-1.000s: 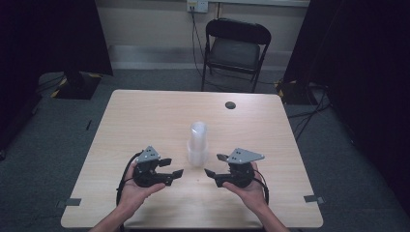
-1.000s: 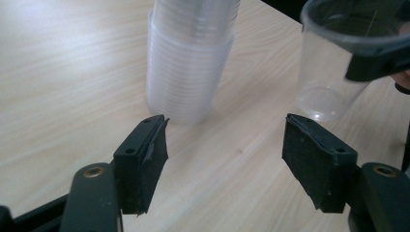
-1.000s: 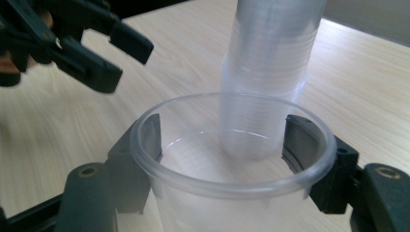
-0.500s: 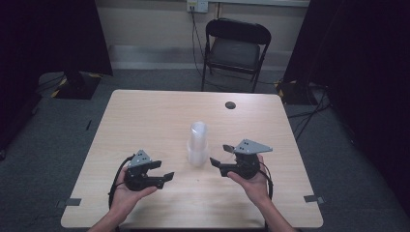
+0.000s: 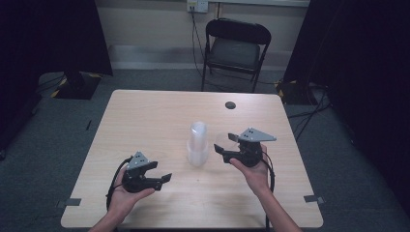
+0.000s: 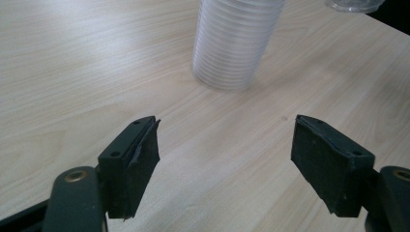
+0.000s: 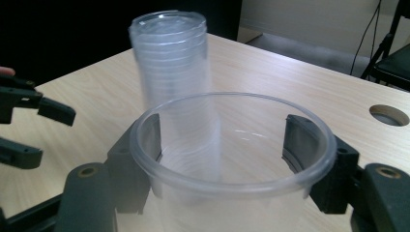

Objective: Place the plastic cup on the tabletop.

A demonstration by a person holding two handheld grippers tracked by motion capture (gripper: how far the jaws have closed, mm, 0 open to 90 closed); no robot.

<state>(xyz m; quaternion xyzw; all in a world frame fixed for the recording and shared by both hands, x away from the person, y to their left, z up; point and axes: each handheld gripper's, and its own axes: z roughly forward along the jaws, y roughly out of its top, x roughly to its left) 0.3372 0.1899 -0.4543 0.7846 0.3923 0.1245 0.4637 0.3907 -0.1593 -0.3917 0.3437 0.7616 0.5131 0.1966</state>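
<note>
Between the right gripper's (image 7: 222, 164) two black jaws sits a single clear plastic cup (image 7: 232, 159), mouth up toward the camera, one jaw on each side of its wall just under the rim, so this tool is pinching the cup. From the high view the right gripper (image 5: 226, 153) is lifted in the person's right hand (image 5: 254, 171), grey three-cornered plate on top, and the cup (image 5: 223, 140) sticks out at its jaw end, off the table top.

Just past the held cup, on the jaw side, stands the stack of clear plastic cups (image 7: 171, 72), upright on the light wooden table (image 7: 290, 82). High view: stack (image 5: 198, 144) near table centre, close beside the right tool's jaws, apart from them.

Left gripper (image 6: 225, 164): jaws spread wide, nothing between them, bare wood under the gap. Stack's lower part (image 6: 234, 46) is ahead of the jaws, a bit toward the right jaw, well clear of both pads. A clear rim (image 6: 355, 5) shows at the far top corner beyond the right jaw; can't tell more from that view.

High view: left gripper (image 5: 164, 179) lies in the person's left hand (image 5: 126, 195), low over the near table edge, jaws pointing toward the stack. Its cable loops behind.

Far side of table: a round dark hole (image 5: 230, 105). Beyond the table a black folding chair (image 5: 235, 48) on grey carpet.
</note>
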